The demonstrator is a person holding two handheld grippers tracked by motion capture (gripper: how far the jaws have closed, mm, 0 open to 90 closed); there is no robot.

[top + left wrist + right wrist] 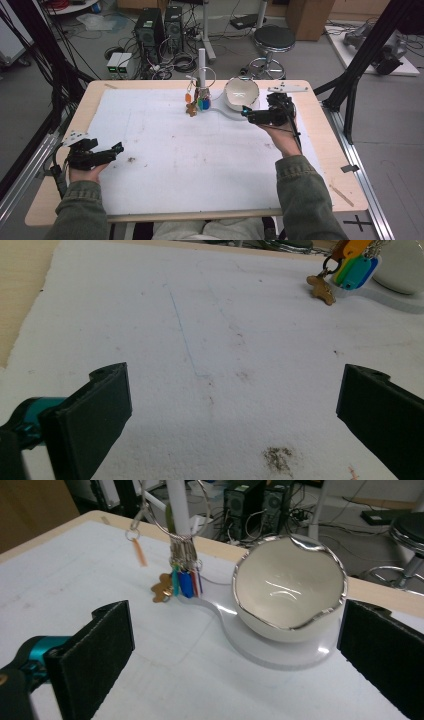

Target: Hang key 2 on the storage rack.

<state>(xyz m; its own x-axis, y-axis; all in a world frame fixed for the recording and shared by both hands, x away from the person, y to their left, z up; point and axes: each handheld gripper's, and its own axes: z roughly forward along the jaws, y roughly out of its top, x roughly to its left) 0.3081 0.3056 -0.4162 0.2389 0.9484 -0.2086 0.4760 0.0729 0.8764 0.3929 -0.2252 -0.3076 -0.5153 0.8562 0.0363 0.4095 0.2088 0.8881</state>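
A white bowl (241, 93) with a wavy silver rim (290, 587) sits on a pale flat base (280, 652) at the far middle of the table. Beside it rises a white post (201, 67) with a metal ring and a bunch of coloured key tags (198, 103) (182, 580) (350, 270) hanging at its foot. My right gripper (248, 114) (235, 655) stands open just in front of the bowl, nothing between its jaws. My left gripper (118, 148) (235, 415) rests open over the white mat near the table's left edge, far from the tags.
A white mat (190, 150) covers most of the wooden table (345, 195), with a dark smudge (132, 160) (278, 458) near my left gripper. Beyond the table's far edge stand computer towers (150, 27), a stool (274, 40) and loose cables.
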